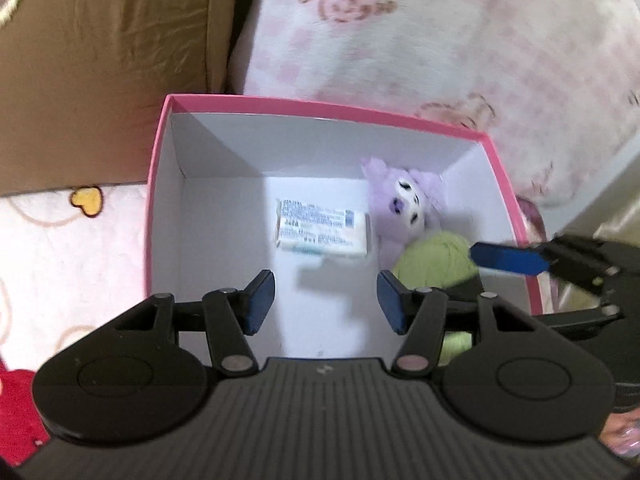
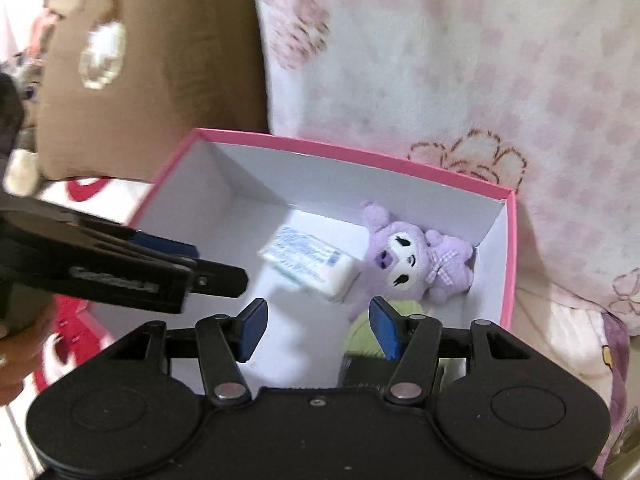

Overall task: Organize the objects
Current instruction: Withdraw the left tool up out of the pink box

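A pink box [image 1: 320, 107] with a white inside stands on the bed; it also shows in the right wrist view [image 2: 344, 151]. Inside lie a white printed packet [image 1: 322, 229] [image 2: 308, 266], a purple plush toy [image 1: 408, 204] [image 2: 416, 256] and a green yarn ball [image 1: 436, 258] [image 2: 358, 330] at the box's right side. My left gripper [image 1: 326, 300] is open and empty above the box's near part. My right gripper [image 2: 318, 330] is open and empty over the near right part, its blue pad [image 1: 508, 258] reaching in from the right.
A brown cushion [image 1: 100, 60] leans behind the box at the left. A pink floral blanket [image 1: 440, 40] rises behind and to the right. White patterned bedding [image 1: 60, 260] lies left of the box, with a red item [image 1: 20, 412] at the lower left.
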Action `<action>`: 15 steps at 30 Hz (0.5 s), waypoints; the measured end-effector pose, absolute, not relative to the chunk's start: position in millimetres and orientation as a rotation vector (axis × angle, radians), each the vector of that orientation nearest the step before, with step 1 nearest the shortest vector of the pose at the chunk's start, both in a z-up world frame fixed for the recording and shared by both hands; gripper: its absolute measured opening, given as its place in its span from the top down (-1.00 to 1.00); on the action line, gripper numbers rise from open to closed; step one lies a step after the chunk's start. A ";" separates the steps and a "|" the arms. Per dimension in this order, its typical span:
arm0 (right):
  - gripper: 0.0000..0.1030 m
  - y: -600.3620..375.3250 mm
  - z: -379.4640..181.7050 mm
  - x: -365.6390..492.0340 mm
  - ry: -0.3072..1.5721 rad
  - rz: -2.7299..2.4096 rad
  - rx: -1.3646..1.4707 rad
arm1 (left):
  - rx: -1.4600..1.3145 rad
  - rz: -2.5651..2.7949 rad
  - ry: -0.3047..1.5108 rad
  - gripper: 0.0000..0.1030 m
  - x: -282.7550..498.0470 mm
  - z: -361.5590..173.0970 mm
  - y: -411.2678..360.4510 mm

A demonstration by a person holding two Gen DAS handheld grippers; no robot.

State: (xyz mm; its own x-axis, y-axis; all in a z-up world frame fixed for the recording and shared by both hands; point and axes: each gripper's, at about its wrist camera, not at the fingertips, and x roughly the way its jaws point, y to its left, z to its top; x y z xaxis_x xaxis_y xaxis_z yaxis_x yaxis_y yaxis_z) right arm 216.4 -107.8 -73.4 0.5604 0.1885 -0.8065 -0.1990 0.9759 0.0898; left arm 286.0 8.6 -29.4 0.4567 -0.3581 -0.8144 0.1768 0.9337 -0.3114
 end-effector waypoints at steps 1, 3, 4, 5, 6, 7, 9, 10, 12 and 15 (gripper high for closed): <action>-0.19 -111.7 -66.6 215.4 0.943 0.235 -0.015 | -0.161 -0.334 1.047 -0.08 279.6 -24.0 6.3; -0.19 -104.4 -53.8 205.0 0.930 0.251 -0.025 | -0.125 -0.346 1.056 -0.09 267.7 -13.4 2.4; -0.19 -102.9 -47.8 199.1 0.925 0.258 -0.028 | -0.111 -0.353 1.061 -0.09 262.5 -7.7 1.8; -0.19 -100.5 -37.9 190.1 0.924 0.265 -0.037 | -0.094 -0.356 1.063 -0.09 256.5 -2.3 0.3; -0.19 -99.2 -32.0 183.6 0.922 0.268 -0.045 | -0.070 -0.356 1.063 -0.10 249.8 4.0 -1.9; -0.19 -97.8 -26.9 176.6 0.917 0.270 -0.051 | -0.054 -0.355 1.063 -0.10 244.5 7.4 -5.5; -0.19 -95.1 -16.2 161.6 0.913 0.281 -0.062 | -0.034 -0.367 1.067 -0.12 232.7 17.6 -7.4; -0.19 -94.9 -12.6 155.0 0.914 0.286 -0.065 | -0.032 -0.379 1.071 -0.13 226.3 22.7 -6.5; -0.19 -94.5 -2.5 138.6 0.909 0.300 -0.064 | -0.029 -0.406 1.079 -0.13 212.0 32.4 -5.7; -0.19 -92.5 5.9 118.0 0.900 0.320 -0.063 | 0.030 -0.406 1.072 -0.15 185.0 45.0 -10.9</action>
